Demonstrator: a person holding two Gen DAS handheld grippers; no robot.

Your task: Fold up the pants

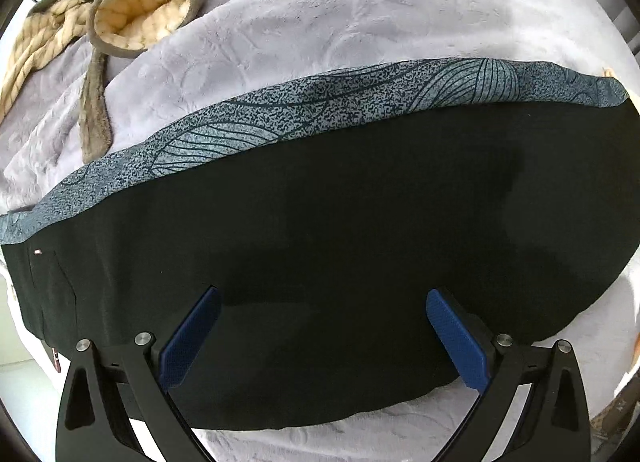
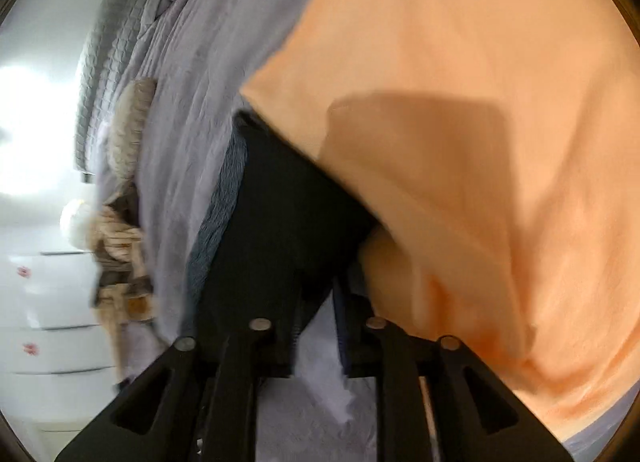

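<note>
Pants (image 1: 320, 246) lie flat across a pale lilac plush blanket (image 1: 320, 22) on the bed, a long dark band of smooth, matte black cloth with a printed blue-grey strip (image 1: 360, 98) of speckles and leaf veins along the far edge. Left gripper (image 1: 324, 326) hangs straight over the near part of the pants, blue ribbed pads (image 1: 460, 342) spread wide, nothing between them but flat fabric below; not gripping. Right gripper (image 2: 320, 322) sits at the end of the black cloth where it meets a soft orange garment (image 2: 480, 142); its fingers stand close together with dark cloth near them, but blur and shadow keep me from saying whether they pinch it. Judged step: taking hold of the pants' ends for a fold, one hand set, the other yet to close. Next move calls for the left pads to come down on the near edge and pinch only the pants, not the fleece beneath. At the far corner, a heap of cream ribbed clothing with taupe trim (image 1: 120, 6), thick and crumpled, well apart from the work.
</note>
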